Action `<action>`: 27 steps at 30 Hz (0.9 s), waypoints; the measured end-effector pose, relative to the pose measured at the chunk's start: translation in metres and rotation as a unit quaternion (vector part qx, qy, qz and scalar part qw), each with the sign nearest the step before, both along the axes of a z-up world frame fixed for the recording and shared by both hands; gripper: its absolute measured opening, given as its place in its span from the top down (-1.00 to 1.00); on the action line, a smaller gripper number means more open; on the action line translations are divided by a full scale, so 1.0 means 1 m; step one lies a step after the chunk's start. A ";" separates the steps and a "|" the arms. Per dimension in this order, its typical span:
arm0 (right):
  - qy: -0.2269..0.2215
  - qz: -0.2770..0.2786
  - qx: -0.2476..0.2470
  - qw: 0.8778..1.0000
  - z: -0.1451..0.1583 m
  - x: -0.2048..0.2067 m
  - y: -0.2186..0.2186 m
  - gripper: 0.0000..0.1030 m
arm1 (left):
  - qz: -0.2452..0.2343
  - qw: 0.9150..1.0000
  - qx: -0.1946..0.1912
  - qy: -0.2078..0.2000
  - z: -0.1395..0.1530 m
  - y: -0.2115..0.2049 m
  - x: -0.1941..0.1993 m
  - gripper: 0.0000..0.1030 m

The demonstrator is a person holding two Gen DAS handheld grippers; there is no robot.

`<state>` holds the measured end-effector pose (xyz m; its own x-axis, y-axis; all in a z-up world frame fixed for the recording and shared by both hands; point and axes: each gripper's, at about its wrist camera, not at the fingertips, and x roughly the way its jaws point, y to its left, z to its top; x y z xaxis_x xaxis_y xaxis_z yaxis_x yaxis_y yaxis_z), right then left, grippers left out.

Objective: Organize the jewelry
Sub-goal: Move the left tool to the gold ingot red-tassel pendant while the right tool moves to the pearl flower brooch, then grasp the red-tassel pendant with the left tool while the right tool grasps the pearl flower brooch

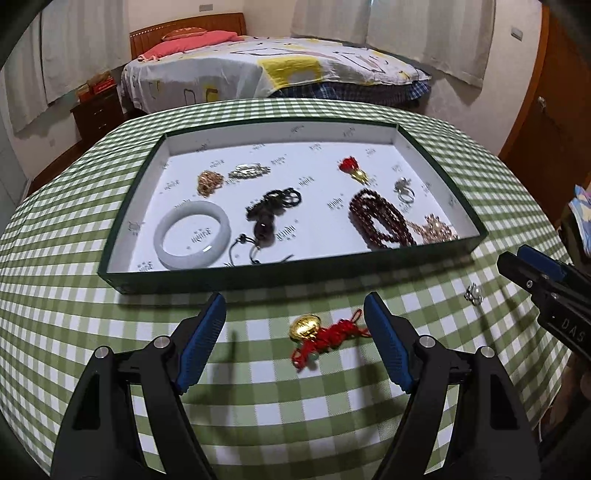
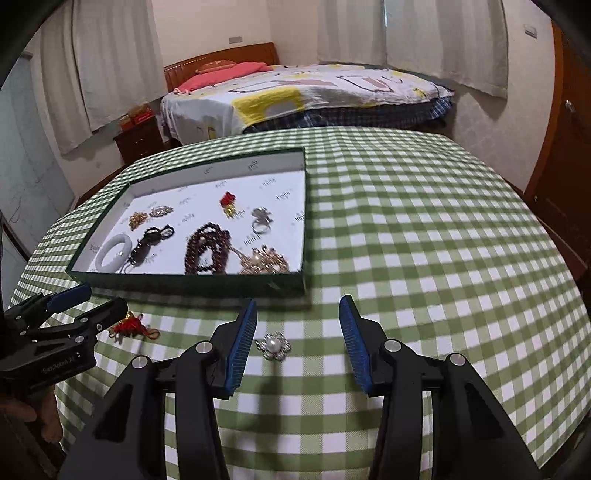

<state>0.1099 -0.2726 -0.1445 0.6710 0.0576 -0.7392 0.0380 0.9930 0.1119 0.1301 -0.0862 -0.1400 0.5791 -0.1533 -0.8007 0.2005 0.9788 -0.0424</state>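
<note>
Checked cloth (image 2: 424, 240): pearl brooch (image 2: 273, 345) btwn right hand-held gripper (image 2: 298, 314) fingers.

A bed (image 1: 273, 70) with a patterned quilt and pink pillows (image 1: 192, 42) stands against an orange wooden headboard (image 1: 184, 31). Pale curtains (image 1: 424, 33) hang along the cream walls. A dark nightstand (image 1: 98, 110) sits left of the bed, and a brown wooden door (image 2: 565, 155) closes the right side. The floor looks reddish-brown.
</note>
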 end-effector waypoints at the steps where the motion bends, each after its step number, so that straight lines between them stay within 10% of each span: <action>1: 0.003 -0.001 0.001 1.000 -0.002 0.000 -0.001 0.10 | -0.003 1.000 0.001 0.001 -0.002 -0.001 0.001 -0.46; 15: 0.038 0.016 0.003 0.999 -0.026 0.004 0.010 0.10 | -0.021 1.000 0.010 0.014 -0.027 -0.001 0.003 -0.40; 27: 0.047 0.031 -0.005 0.998 -0.033 0.006 0.022 0.10 | -0.041 0.999 0.007 0.000 -0.024 0.015 -0.001 0.22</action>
<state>0.1160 -0.2505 -0.1777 0.5945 0.0897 -0.7991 -0.0145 0.9948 0.1009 0.1288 -0.0707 -0.1642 0.5653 -0.1896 -0.8028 0.2799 0.9596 -0.0295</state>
